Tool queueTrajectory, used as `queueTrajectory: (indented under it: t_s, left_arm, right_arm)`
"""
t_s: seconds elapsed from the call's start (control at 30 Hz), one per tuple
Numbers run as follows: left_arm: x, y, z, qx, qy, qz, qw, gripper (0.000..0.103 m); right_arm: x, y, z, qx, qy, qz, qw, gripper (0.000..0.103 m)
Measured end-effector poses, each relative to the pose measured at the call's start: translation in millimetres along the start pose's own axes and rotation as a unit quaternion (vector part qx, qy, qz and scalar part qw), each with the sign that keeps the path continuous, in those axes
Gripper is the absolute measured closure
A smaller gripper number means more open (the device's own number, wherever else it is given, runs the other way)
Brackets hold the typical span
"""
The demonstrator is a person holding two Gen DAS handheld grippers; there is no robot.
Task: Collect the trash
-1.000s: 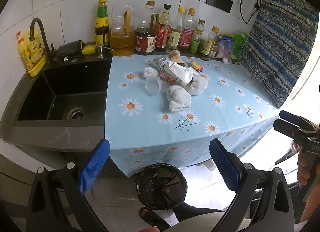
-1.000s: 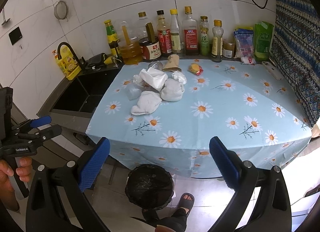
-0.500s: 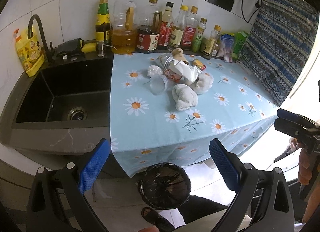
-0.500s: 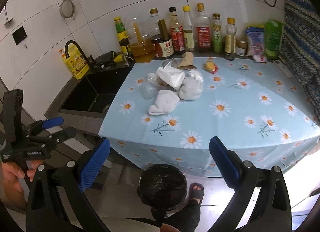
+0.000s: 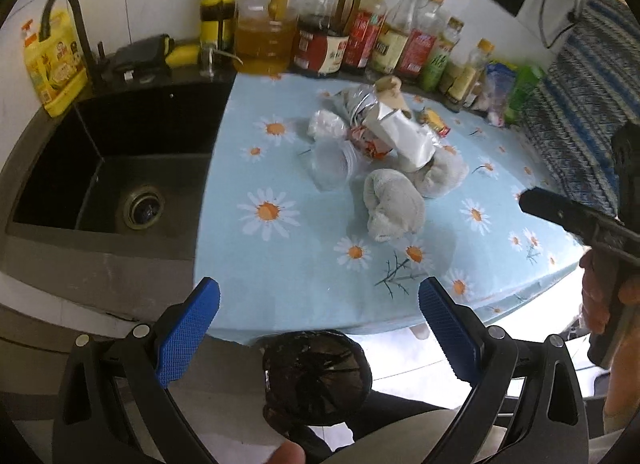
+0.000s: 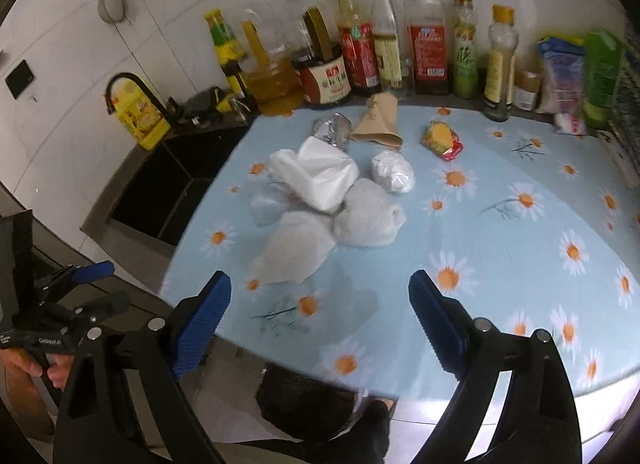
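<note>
Both hand-held grippers carry nothing: the left hand-held gripper gapes, the right hand-held gripper is closing above the rag mid-frame; closing early could shove it aside.

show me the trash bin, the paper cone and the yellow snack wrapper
trash bin [image 5: 316,378], left wrist view, on the black bag lining inside it
paper cone [image 6: 378,120], right wrist view, on the middle of its tan side
yellow snack wrapper [image 6: 440,138], right wrist view, on its yellow face
</note>
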State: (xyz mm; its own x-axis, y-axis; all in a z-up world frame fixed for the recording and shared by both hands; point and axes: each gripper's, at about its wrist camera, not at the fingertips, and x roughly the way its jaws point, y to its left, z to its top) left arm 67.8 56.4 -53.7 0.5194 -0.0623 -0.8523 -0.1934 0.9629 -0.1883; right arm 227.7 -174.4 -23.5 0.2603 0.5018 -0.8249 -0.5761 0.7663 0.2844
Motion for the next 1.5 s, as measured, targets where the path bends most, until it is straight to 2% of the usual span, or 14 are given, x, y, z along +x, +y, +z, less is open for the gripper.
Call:
queueTrajectory:
  t_s: [0.17,0.53,0.57,0.6,0.7,0.8,0.9,1.37,1.5]
  left_arm:
    - [31,-22,13,-0.001,0.025,0.001,0.9997,0.007]
    - [83,-58,37,-0.01,0.062,-0.003,0.998,0.007]
    - [85,-59,39,-0.011,0.065,-0.003,0.9978,0.007]
    - [88,-61,40,-0.013,0.068,-0.001,0.9976,0.007]
    - [94,-64,44,-0.016,0.076,0.002,0.997,0.007]
    - [95,-66,46,-0.018,0.076,0.007,0.9969,0.007]
    - [98,-66,50,-0.022,0.076,0.006,0.9968,0.007]
    - [132,-86,70,0.019,0.086,-0.005,0.9961,0.008]
    - [146,-87,73,0.025,0.1,0.003,0.9947,0.022]
  right_arm:
    - [49,-30,26,-0.017,0.045,0.016,0.999,0.025]
    - [115,-60,51,-0.044,0.106,0.067,0.991,0.025]
    - [118,-60,51,-0.046,0.109,0.071,0.99,0.03]
    - [123,-59,53,-0.049,0.115,0.078,0.989,0.042]
    - [131,-60,55,-0.052,0.131,0.095,0.985,0.061]
    - [128,-61,56,-0.056,0.131,0.102,0.985,0.071]
    - [121,-63,57,-0.053,0.126,0.105,0.985,0.074]
    - [55,-98,50,-0.005,0.073,0.086,0.994,0.075]
    - [43,-108,44,0.006,0.065,0.083,0.994,0.075]
